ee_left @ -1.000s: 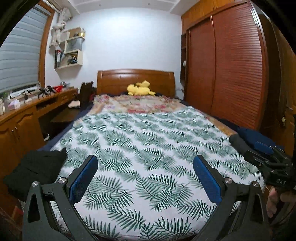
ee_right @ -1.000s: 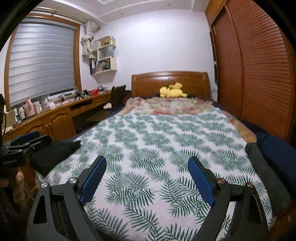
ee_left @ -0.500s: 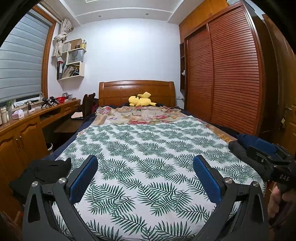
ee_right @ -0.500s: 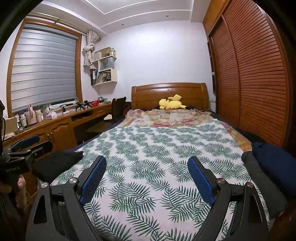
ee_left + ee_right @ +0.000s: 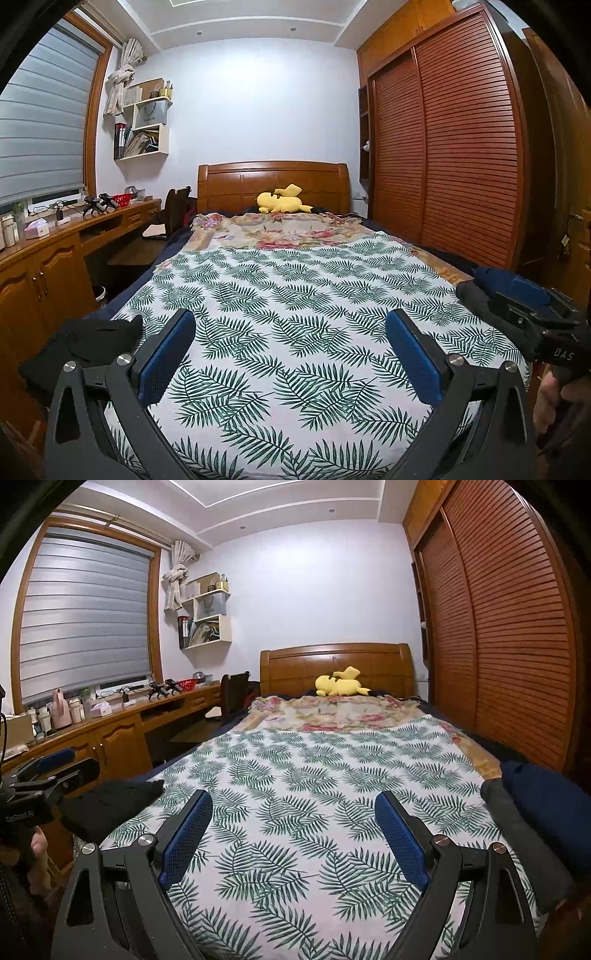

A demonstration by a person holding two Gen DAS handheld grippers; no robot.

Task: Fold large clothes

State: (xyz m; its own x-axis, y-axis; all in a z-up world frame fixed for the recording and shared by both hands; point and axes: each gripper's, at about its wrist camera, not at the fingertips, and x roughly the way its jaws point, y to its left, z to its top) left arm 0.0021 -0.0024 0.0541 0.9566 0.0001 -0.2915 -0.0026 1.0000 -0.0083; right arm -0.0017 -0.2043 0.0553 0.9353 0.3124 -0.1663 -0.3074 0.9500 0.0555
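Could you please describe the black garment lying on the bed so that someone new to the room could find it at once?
Start from the bed with the leaf-print cover, and go to its near corner on the side of the window and long wooden desk. The black garment lies crumpled there, hanging partly over the edge. The grey garment and navy garment lie along the opposite, wardrobe-side edge.

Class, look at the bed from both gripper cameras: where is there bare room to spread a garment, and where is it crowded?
Free: the leaf-print cover, from the black garment on its left edge across to the grey garment and navy garment on its right edge. Crowded: those two edges, and the headboard end, with the floral blanket and yellow plush toy.
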